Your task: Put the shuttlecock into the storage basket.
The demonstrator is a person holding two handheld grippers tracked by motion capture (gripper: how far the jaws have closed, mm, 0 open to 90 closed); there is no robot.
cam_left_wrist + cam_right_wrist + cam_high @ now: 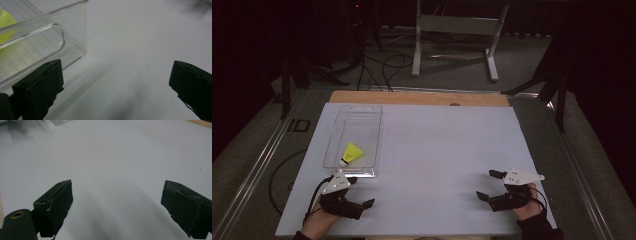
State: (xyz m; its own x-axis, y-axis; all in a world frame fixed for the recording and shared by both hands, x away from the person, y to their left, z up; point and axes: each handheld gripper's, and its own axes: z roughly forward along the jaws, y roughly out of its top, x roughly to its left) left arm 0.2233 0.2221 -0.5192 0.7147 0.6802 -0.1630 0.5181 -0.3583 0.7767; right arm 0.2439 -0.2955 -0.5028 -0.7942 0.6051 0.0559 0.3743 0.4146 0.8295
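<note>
The left gripper (pixel 362 192) is resting with jaws wide apart, holding nothing, just beside the near end of the clear tray (pixel 377 131). Reaching in carelessly, a jaw is likely catching that rim and shoving the tray. Ahead of it, the yellow shuttlecock (pixel 352 153) is lying alone inside the tray. The right gripper (pixel 487 185) is sitting spread and empty, well apart.

Lab or recording studio, dimly lit. Dark curtains (pixel 242 60) all round, grey carpet (pixel 452 75) with loose cables (pixel 384 67), metal floor rails (pixel 257 165). White frame stand (pixel 457 30) behind. Counter (pixel 437 145) covered in plain white sheet, wooden edge (pixel 417 97) at far side.
</note>
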